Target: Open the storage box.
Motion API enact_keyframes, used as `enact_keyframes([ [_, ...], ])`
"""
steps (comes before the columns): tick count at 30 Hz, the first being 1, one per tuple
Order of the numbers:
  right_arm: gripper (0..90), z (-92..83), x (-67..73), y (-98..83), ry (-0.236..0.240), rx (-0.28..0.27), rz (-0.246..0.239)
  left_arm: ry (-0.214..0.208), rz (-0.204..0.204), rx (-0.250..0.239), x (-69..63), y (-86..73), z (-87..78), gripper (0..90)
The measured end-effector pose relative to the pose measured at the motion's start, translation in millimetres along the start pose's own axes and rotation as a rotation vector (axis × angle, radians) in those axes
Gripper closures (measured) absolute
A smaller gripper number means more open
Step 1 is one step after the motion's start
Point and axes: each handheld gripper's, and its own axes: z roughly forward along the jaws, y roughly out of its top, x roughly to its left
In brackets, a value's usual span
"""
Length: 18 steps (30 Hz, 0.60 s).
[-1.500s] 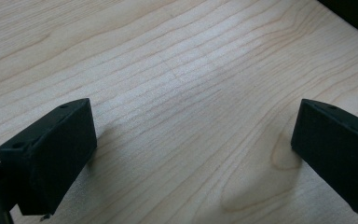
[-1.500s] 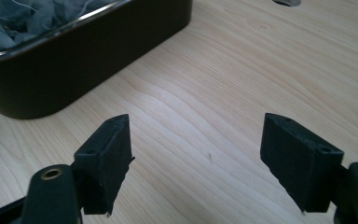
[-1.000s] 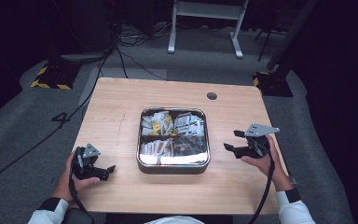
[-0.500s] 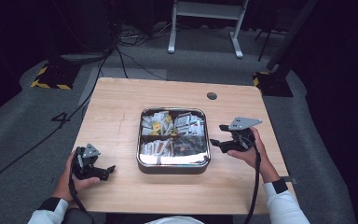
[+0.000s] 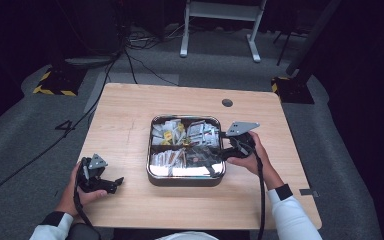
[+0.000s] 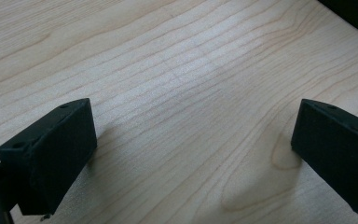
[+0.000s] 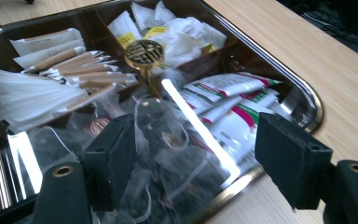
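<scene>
A square shiny metal tray sits mid-table, split into compartments around a gold knob. It holds white and brown stick sachets, white packets, red-and-green sachets and clear tea bags. My right gripper reaches in over the tray's right rim. In its own view the right gripper stands open above the clear tea bags, with nothing pinched. My left gripper rests on the wood left of the tray, and in its own view the left gripper is open with only bare table between the jaws.
The wooden table has a small dark cable hole behind the tray. Bare wood lies on both sides of the tray and in front of it. Cables and a white stand's legs are on the grey floor beyond the far edge.
My right gripper has moved left from the bare wood beside the tray to over the tray's right side. The left gripper has stayed where it was.
</scene>
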Motion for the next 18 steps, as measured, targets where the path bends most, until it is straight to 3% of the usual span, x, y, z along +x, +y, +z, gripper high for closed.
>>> enact_keyframes([
  [18, 31.7, 50.4, 18.2, 18.4, 0.067, 0.042, -0.027, -0.001, 0.002, -0.002, 0.1, -0.3, 0.0, 0.4],
])
